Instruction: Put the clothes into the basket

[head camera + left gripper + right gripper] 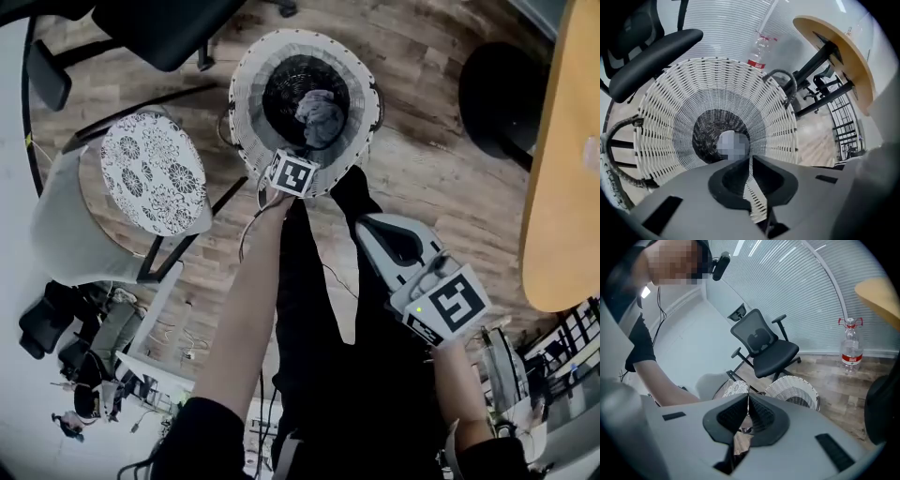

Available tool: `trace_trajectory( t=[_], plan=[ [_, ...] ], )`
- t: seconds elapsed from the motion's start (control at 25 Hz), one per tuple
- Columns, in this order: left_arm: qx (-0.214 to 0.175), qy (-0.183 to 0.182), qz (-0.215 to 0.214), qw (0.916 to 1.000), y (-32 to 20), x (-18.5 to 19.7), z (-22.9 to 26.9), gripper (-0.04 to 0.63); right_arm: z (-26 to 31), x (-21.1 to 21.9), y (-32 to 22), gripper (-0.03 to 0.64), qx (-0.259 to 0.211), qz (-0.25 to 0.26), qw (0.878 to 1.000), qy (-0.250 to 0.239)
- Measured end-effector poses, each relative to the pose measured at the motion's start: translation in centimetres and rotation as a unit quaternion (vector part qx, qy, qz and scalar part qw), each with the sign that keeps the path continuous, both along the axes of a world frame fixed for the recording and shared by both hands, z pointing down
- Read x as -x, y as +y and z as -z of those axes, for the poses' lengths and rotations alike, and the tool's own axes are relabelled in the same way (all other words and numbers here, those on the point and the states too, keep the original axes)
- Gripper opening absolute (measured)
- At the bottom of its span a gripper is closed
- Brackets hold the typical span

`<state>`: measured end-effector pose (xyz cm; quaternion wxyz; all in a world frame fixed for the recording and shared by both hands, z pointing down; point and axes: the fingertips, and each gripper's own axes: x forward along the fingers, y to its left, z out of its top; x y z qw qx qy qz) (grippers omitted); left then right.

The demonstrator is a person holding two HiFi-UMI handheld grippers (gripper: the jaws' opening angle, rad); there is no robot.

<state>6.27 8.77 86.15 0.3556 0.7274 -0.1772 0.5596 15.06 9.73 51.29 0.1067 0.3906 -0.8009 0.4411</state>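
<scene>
On the wood floor (422, 159), beside a stool with a patterned seat (150, 173), the white wicker basket (246, 98) stands upright with its mouth facing up. The left gripper (751, 159) hangs over its near rim, pointing steeply down into it, jaws closed together on nothing. The right gripper (748, 397) is held apart from the basket on the person's right, jaws likewise closed and empty. On the basket's dark bottom, a little off centre, lies the grey garment (320, 118), crumpled into a lump with no clear long axis.
</scene>
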Motion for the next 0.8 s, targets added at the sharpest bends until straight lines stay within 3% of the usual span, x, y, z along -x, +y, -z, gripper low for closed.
trace_trajectory(
  t=[0.32, 0.56, 0.8],
  plan=[
    [0.008, -0.027, -0.002, 0.9996, 2.3, 0.8, 6.0, 0.012, 4.9, -2.8, 0.9, 0.017, -0.02, -0.026, 0.999, 0.021],
    [-0.003, -0.018, -0.025, 0.9995, 3.4, -0.2, 10.9, 0.012, 8.6, -4.3, 1.9, 0.017, -0.032, -0.047, 0.998, 0.027],
    [-0.005, 0.012, 0.0, 0.9999, 4.5, -0.8, 15.8, 0.012, 12.2, -4.2, 2.4, 0.017, -0.049, -0.039, 0.997, 0.034]
  ],
)
